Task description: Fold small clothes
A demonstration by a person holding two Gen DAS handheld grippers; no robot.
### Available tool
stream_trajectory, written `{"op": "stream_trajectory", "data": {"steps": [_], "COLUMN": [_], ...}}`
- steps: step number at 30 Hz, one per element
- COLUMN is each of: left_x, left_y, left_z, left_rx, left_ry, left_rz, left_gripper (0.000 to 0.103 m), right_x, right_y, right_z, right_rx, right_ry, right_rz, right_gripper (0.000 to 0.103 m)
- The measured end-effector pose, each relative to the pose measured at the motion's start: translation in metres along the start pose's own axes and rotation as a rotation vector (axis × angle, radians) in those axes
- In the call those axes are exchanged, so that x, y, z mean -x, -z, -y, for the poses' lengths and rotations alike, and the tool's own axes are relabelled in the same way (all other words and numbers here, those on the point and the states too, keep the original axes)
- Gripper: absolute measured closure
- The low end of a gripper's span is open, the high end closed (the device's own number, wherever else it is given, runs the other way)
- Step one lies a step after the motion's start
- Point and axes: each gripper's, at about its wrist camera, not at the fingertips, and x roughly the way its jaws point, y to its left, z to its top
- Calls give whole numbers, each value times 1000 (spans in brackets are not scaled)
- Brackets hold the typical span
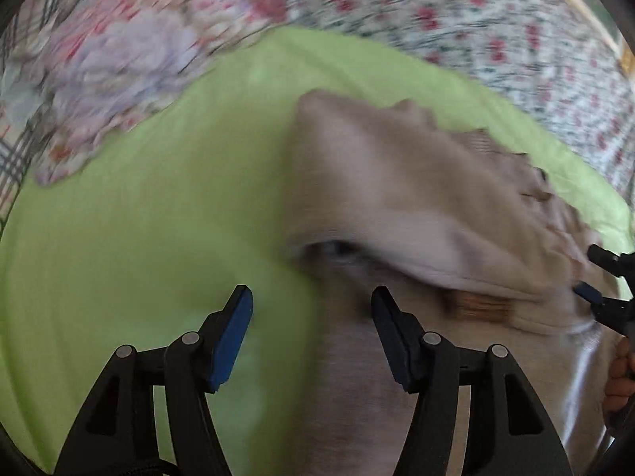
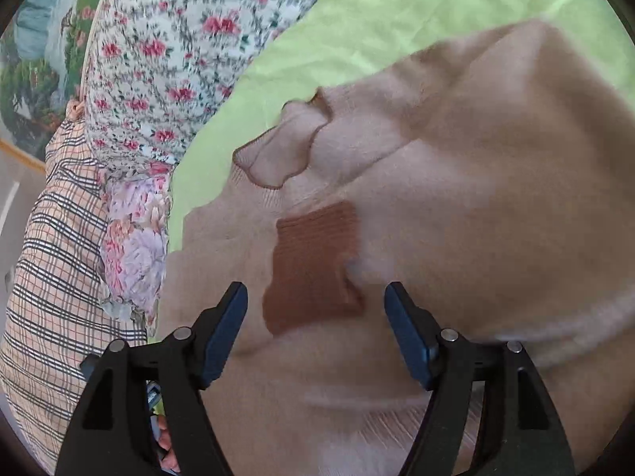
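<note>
Sweater, one, under two gaping claws

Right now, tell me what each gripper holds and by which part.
Nothing is held. The left gripper and right gripper both stand open over the beige sweater.

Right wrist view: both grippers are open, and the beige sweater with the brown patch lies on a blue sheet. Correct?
Not quite: the sheet is light green, not blue, as the right wrist view shows. The rest holds: the beige sweater with its brown patch lies on it, and the left gripper and right gripper are open.
</note>
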Motion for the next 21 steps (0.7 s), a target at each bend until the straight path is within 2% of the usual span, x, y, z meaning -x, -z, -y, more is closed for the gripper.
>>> {"op": "stream_trajectory", "data": {"steps": [1, 2, 3, 5, 8, 9, 10, 15, 18, 21], "left_x": [-5, -9, -10, -13, -15, -15, -13, -9, 2, -1], "left_y": [-3, -7, -11, -21, -28, -27, -23, -10, -4, 0], "left_z": [-5, -8, -6, -3, 1, 3, 3, 15, 21, 23], "left_rx": [17, 23, 18, 5, 1, 1, -1, -29, -49, -56], "left_ry": [8, 19, 12, 5, -31, -33, -26, -18, 1, -8], "left_rz": [-8, -9, -6, 0, 12, 15, 23, 33, 67, 59], "left_gripper": [41, 41, 41, 41, 46, 46, 46, 47, 47, 47], "right_x": [-4, -9, -5, 19, 78, 101, 110, 102, 106, 91], "right_y": [-1, -4, -6, -9, -13, -13, -15, -16, -8, -2], "right_z": [-5, -10, -13, -26, -38, -35, -29, 22, 46, 59], "right_rx": [24, 41, 43, 88, 162, 173, 174, 145, 98, 84], "right_ry": [7, -8, -26, -43, -63, -51, -28, 150, 166, 216], "right_rz": [-6, -23, -11, 57, 210, 263, 279, 195, 199, 135], "right_gripper": [67, 87, 92, 92, 92, 92, 92, 92, 92, 92]}}
